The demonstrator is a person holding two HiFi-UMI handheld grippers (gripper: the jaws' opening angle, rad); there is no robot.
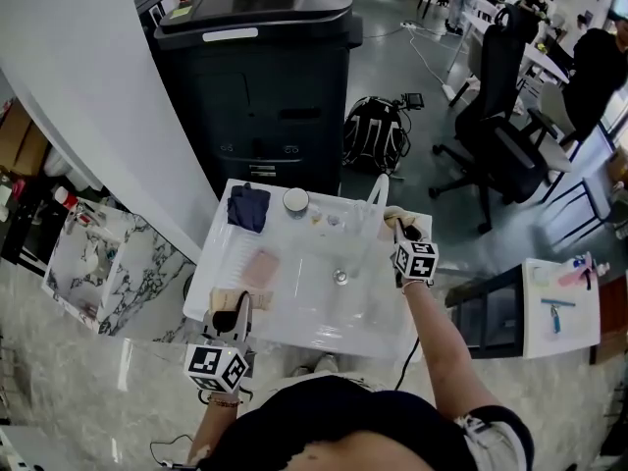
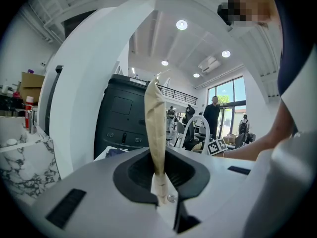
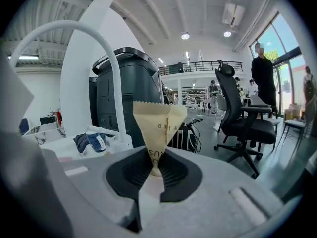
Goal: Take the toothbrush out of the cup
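Over white sink (image 1: pixel 294 307), right claw (image 3: pixel 154 170) pinches printed packet (image 3: pixel 158 128).

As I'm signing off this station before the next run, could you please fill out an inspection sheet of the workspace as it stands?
Surface: white sink unit with a white faucet.
Job's things: round white container on the back ledge; whether it is the cup is unclear; no toothbrush seen.
Clutter: dark blue cloth and pink pad on the sink's left side.
Grippers: left gripper, fingers shut on a tan paper strip; right gripper, fingers shut on a tan packet with a serrated top.
Cables: black cable under the right arm; white cable on the floor.
Surroundings: black copier, backpack, office chair.
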